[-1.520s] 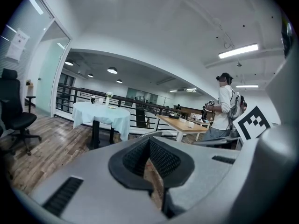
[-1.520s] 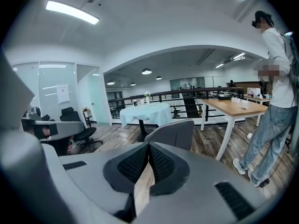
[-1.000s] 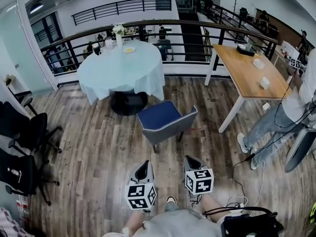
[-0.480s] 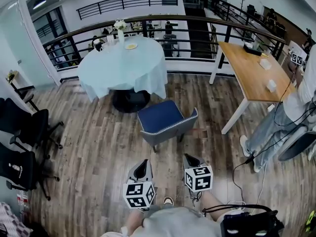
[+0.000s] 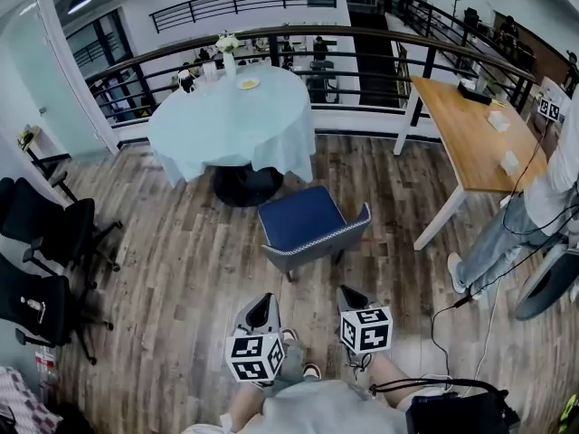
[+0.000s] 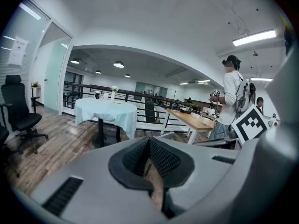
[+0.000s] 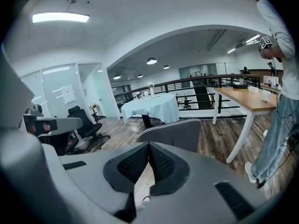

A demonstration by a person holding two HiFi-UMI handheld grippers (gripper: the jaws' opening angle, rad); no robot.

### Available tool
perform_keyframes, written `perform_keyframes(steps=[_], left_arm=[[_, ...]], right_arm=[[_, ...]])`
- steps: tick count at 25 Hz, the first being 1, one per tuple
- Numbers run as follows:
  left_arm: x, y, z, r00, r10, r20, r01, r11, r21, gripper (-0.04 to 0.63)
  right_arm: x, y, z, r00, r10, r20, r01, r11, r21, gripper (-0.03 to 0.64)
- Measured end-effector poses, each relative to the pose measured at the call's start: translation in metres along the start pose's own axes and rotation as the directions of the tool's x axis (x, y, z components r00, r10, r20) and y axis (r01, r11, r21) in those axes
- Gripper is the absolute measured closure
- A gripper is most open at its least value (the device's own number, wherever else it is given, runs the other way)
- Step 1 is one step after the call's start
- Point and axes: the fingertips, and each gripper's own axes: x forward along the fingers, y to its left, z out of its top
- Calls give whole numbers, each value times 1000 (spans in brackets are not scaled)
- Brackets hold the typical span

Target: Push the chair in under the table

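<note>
round table [image 5: 226,129] sits upper centre; chair [image 5: 303,217] is mid-frame, well clear of it, backrest toward us, so it looks set up for a straight push. left gripper [image 5: 262,311] and right gripper [image 5: 352,298] are low centre, short of the backrest, both fully closed and empty, probably to act as blunt pushers.

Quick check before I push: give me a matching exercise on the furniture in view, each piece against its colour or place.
Things:
1 chair
2 round table
3 rectangular table
4 office chairs

Colour or place:
a bare wood top
b pale blue cloth
c black, at the left of the head view
d blue seat, standing out on the floor, not under a table

Pairs: 1-d, 2-b, 3-a, 4-c
</note>
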Motion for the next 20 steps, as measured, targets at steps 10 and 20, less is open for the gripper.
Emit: perform_keyframes(steps=[10, 20], left_arm=[[63, 15, 22, 999, -45, -2, 44, 999, -21, 592], [126, 42, 56, 996, -86, -13, 86, 996, -21, 592]], right_arm=[[38, -25, 31, 999, -40, 0, 40, 999, 20, 600], [96, -42, 77, 997, -75, -9, 75, 997, 15, 600]])
